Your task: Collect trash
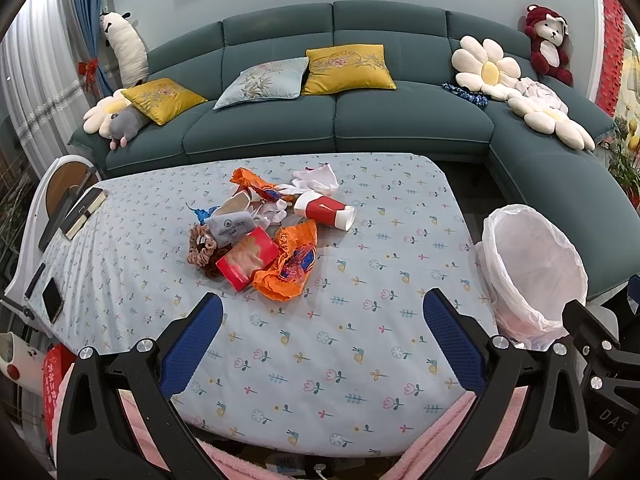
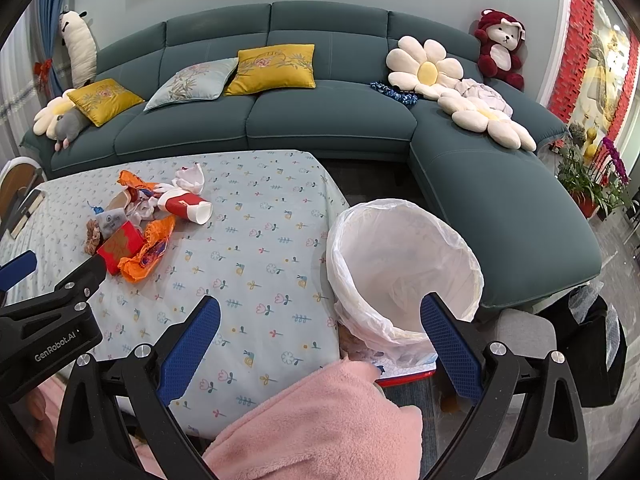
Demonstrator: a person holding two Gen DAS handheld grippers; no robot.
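A pile of trash lies on the flowered table (image 1: pixel 360 320): orange wrappers (image 1: pixel 290 264), a red box (image 1: pixel 248 258), a tipped red-and-white paper cup (image 1: pixel 326 210), white tissues (image 1: pixel 316 180), a grey pouch (image 1: pixel 236 226) and a brown scrunchie (image 1: pixel 200 244). My left gripper (image 1: pixel 322 306) is open above the near table, short of the pile. My right gripper (image 2: pixel 320 308) is open, hovering between the table's right edge and the white-lined bin (image 2: pixel 404 268). In the right wrist view the pile shows as orange wrappers (image 2: pixel 146 254) and the cup (image 2: pixel 188 206).
A teal sofa (image 1: pixel 340 120) with cushions and plush toys runs behind the table. A book (image 1: pixel 86 208) and a phone (image 1: pixel 53 298) lie at the table's left edge. A pink sleeve (image 2: pixel 320 420) is under the right gripper. Potted plants (image 2: pixel 592 184) stand at the far right.
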